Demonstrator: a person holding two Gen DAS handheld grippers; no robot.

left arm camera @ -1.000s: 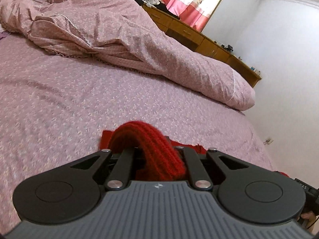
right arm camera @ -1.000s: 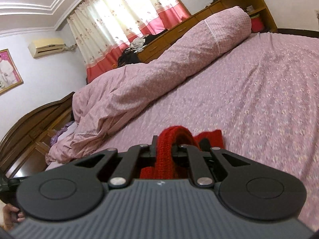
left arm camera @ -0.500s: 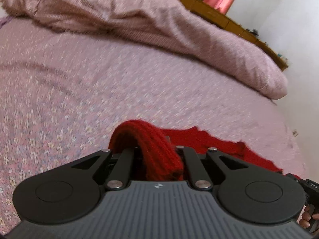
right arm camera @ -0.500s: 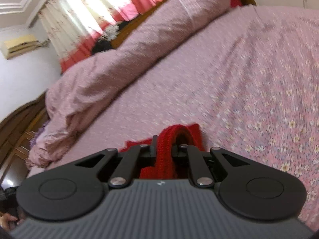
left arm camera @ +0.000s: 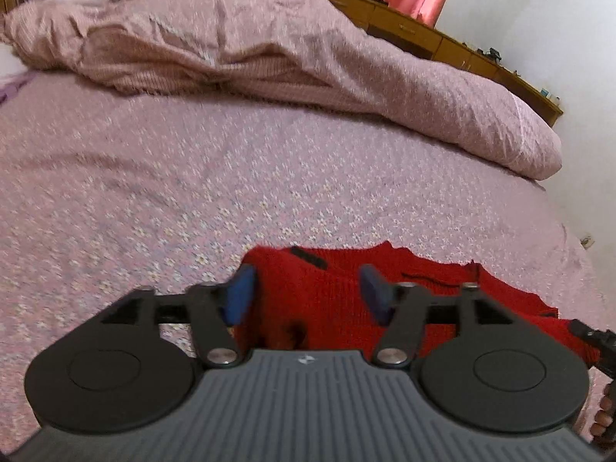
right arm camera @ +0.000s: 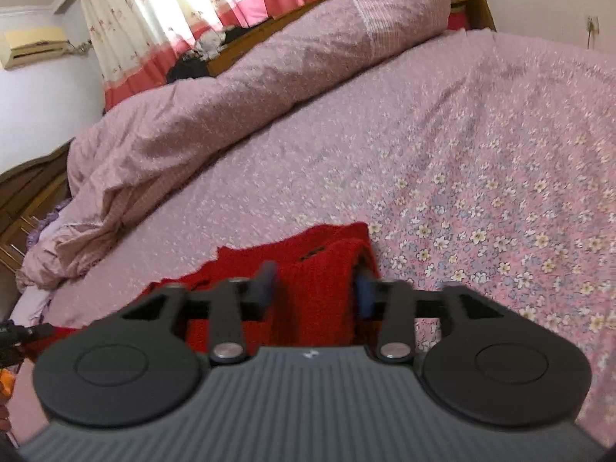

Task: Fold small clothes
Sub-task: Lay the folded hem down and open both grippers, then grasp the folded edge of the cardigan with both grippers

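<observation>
The red knitted garment (left arm camera: 327,292) lies on the bed (left arm camera: 154,200), near its front edge, on a pink flowered sheet. No container shows in either view. Behind the garment a rumpled pink duvet (left arm camera: 269,54) stretches across the far side of the bed, and a wooden sideboard (left arm camera: 442,42) runs along the wall below a red and cream curtain (right arm camera: 184,11).

The left gripper (left arm camera: 306,288) has just been opening; its blue pads (left arm camera: 240,292) now stand fairly wide apart, with the garment's left part lying loose between them and neither pad pressing on it.

The right gripper (right arm camera: 317,288) has also just been opening and stands about half open. A raised fold at the garment's right edge sits between its pads (right arm camera: 364,294); a gap shows on each side, so the knit is not clamped.
</observation>
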